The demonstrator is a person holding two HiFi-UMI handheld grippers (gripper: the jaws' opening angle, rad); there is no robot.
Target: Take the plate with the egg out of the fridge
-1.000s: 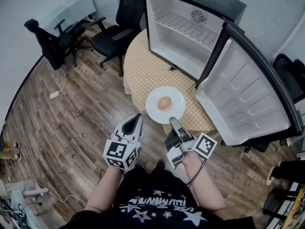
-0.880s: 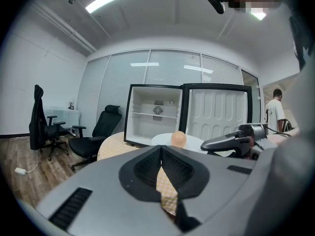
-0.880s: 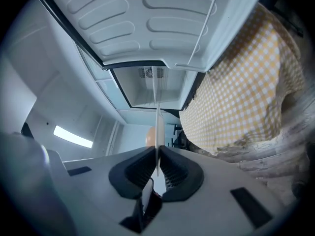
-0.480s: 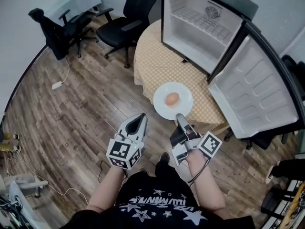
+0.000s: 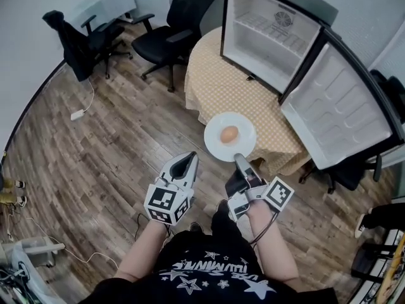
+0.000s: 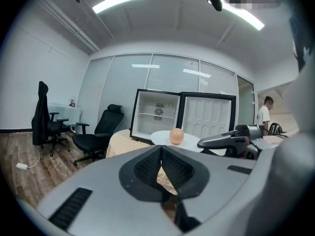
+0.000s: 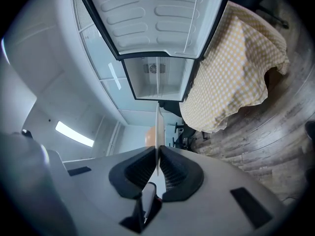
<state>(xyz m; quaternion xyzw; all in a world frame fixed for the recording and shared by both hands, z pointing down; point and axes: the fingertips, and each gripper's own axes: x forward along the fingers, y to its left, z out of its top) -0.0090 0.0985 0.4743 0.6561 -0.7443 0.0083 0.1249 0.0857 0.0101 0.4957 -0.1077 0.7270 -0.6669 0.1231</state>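
Note:
A white plate with a brown egg on it hangs level in the air, over the near edge of the round table and the floor. My right gripper is shut on the plate's near rim; in the right gripper view the plate shows edge-on between the pads, the egg behind it. My left gripper is shut with nothing in it, left of the plate and apart from it. The left gripper view shows the plate and egg ahead. The fridge stands with nothing on its shelf.
The fridge door swings wide to the right. The fridge sits on a round table with a yellow checked cloth. Black office chairs stand at the back left on the wood floor. A person stands far right in the left gripper view.
The plate with the egg has come further back from the fridge, to the table's near edge. Both grippers kept their places relative to me.

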